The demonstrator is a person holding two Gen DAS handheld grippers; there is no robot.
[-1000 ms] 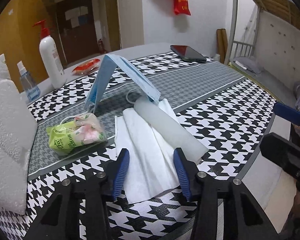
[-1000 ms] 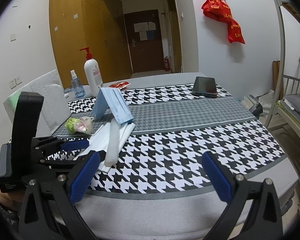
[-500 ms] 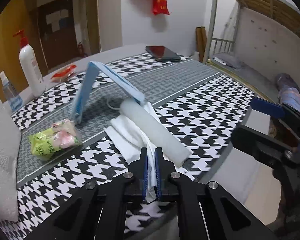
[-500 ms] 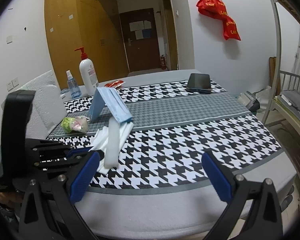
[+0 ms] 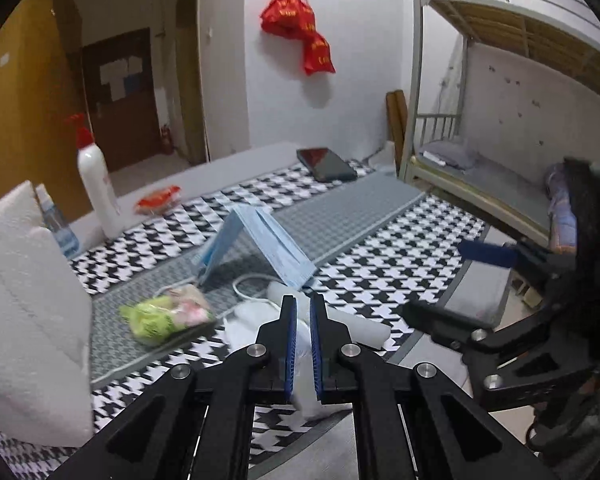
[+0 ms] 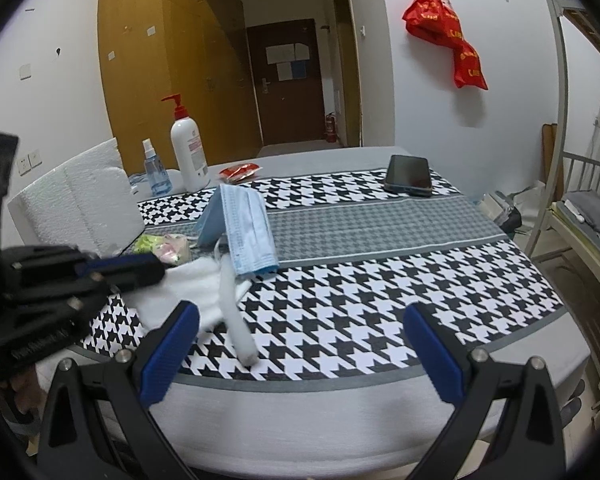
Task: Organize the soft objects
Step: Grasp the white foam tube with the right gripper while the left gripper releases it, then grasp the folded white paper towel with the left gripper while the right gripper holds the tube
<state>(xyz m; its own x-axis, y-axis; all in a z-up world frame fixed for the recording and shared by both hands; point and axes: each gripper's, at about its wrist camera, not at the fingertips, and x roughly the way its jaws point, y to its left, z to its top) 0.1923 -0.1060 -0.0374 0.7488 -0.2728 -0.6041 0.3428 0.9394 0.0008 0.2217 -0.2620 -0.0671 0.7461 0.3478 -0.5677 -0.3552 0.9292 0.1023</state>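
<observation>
Sorting had barely begun: the left gripper (image 5: 303, 344) was clamped on the near edge of the white tissue (image 6: 188, 284), while the right gripper (image 6: 300, 348) stood wide open and empty. Blue mask (image 6: 246, 232), foam roll (image 6: 234, 312) and green packet (image 5: 164, 314) still lay loose on the table's left side.

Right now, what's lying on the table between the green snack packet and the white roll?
In the left wrist view, a white mask ear loop and crumpled white tissue lie between the green snack packet and the white roll.
</observation>
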